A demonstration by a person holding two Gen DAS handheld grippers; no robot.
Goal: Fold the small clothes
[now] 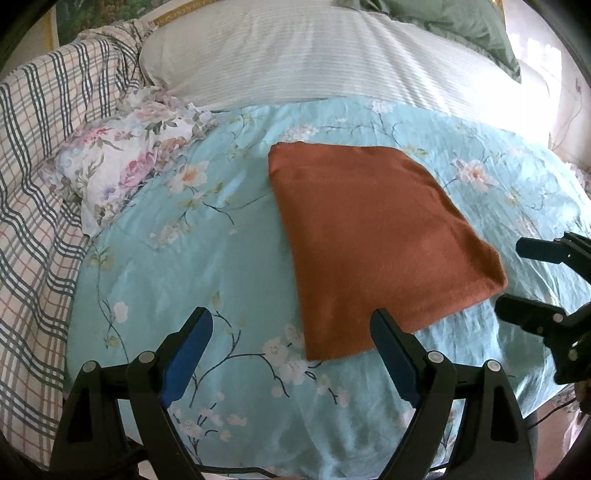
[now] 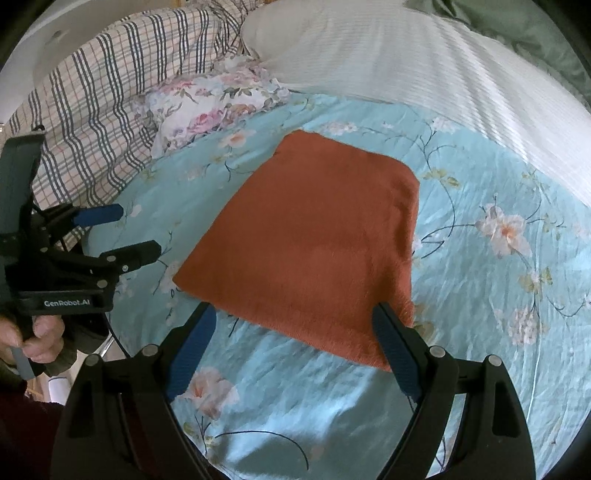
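A rust-orange cloth (image 1: 373,236) (image 2: 314,243) lies flat on the light blue floral bedspread (image 1: 207,236) (image 2: 480,280), folded into a neat rectangle. My left gripper (image 1: 291,332) hovers open just in front of the cloth's near edge, with nothing between its blue-padded fingers. It also shows at the left of the right wrist view, my left gripper (image 2: 140,232), held by a hand. My right gripper (image 2: 295,328) is open too, above the cloth's near corner and holding nothing. In the left wrist view my right gripper (image 1: 513,273) appears beside the cloth's right corner.
A small floral pillow (image 1: 122,166) (image 2: 210,107) lies left of the cloth. A plaid blanket (image 1: 40,166) (image 2: 99,110) is bunched along the left. A large white striped pillow (image 1: 314,55) (image 2: 424,62) and a green one (image 1: 461,22) lie behind.
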